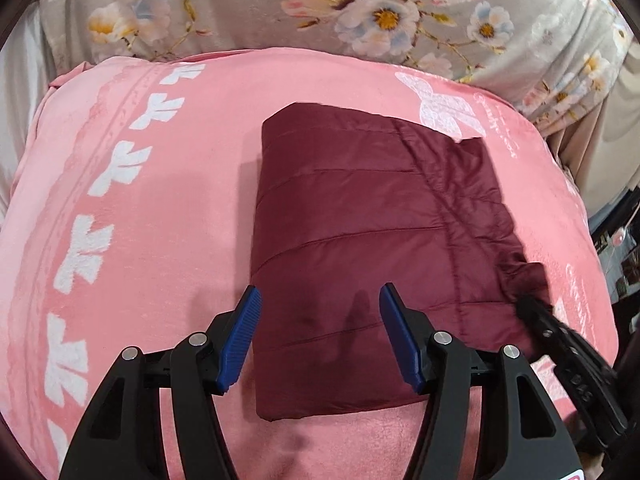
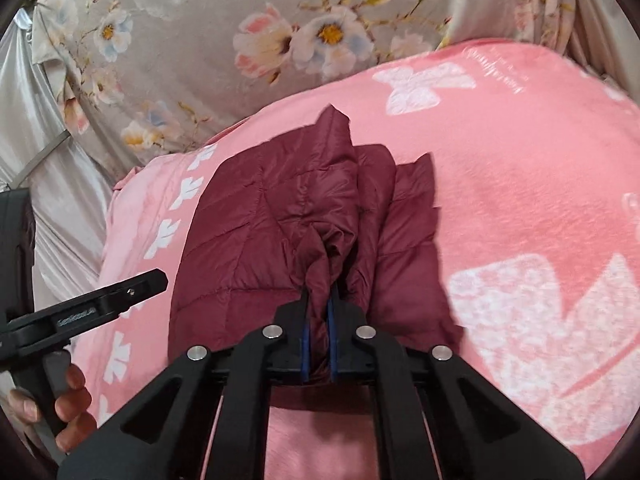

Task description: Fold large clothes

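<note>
Left gripper [image 1: 320,300]: black moulded frame, two splayed arms per side with elongated cut-outs, round silver pivot pins at each joint. Fingers [image 1: 240,340] carry blue ribbed pads, tapering to narrow tips. Right gripper [image 2: 319,300]: identical black linkage, four silver pins visible across the top, thin blue pads [image 2: 332,340] lining the inner faces of black fingers. In the right wrist view the left unit appears side-on, with a small screw and embossed lettering too blurred to read. A hand [image 2: 60,412] wraps a black handle; no sleeve is visible.
</note>
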The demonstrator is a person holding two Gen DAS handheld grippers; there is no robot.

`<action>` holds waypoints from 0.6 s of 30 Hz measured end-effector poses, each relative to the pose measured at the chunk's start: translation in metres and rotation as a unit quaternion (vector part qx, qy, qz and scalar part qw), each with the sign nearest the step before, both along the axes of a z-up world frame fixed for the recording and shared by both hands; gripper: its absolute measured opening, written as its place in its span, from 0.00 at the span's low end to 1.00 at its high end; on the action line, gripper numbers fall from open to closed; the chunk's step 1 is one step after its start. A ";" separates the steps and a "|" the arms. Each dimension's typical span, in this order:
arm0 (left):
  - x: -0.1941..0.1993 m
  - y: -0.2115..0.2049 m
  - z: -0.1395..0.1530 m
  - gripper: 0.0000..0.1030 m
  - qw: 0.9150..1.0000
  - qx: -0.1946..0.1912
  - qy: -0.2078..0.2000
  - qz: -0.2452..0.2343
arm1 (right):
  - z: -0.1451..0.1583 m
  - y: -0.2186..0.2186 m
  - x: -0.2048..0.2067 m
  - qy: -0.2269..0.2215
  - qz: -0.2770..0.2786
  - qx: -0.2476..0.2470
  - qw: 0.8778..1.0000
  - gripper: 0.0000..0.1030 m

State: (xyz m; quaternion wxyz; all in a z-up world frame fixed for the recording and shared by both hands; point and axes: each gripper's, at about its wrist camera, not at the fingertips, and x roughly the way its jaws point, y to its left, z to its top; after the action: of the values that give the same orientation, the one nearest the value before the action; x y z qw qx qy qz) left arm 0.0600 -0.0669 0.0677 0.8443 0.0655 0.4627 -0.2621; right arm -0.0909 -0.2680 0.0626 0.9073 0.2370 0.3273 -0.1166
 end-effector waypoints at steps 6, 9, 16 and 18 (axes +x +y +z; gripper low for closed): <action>-0.014 -0.027 -0.025 0.57 0.999 0.038 0.020 -0.028 | -0.027 -0.007 -0.016 0.047 -0.028 -0.025 0.998 0.05; -0.019 -0.035 -0.034 0.57 0.998 0.056 0.016 -0.032 | -0.044 -0.010 -0.015 0.063 -0.031 -0.024 0.997 0.05; -0.024 -0.050 -0.051 0.57 0.995 0.094 0.000 -0.033 | -0.071 -0.015 -0.008 0.081 -0.028 -0.009 0.996 0.05; -0.025 -0.052 -0.055 0.57 0.994 0.102 -0.006 -0.034 | -0.076 -0.016 -0.007 0.082 -0.028 -0.006 0.996 0.05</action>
State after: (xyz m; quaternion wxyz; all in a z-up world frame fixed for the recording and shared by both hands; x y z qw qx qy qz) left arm 0.0349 -0.1188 0.0123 0.8264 0.1687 0.4800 -0.2412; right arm -0.0975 -0.2840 -0.0130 0.8753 0.2298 0.3932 -0.1626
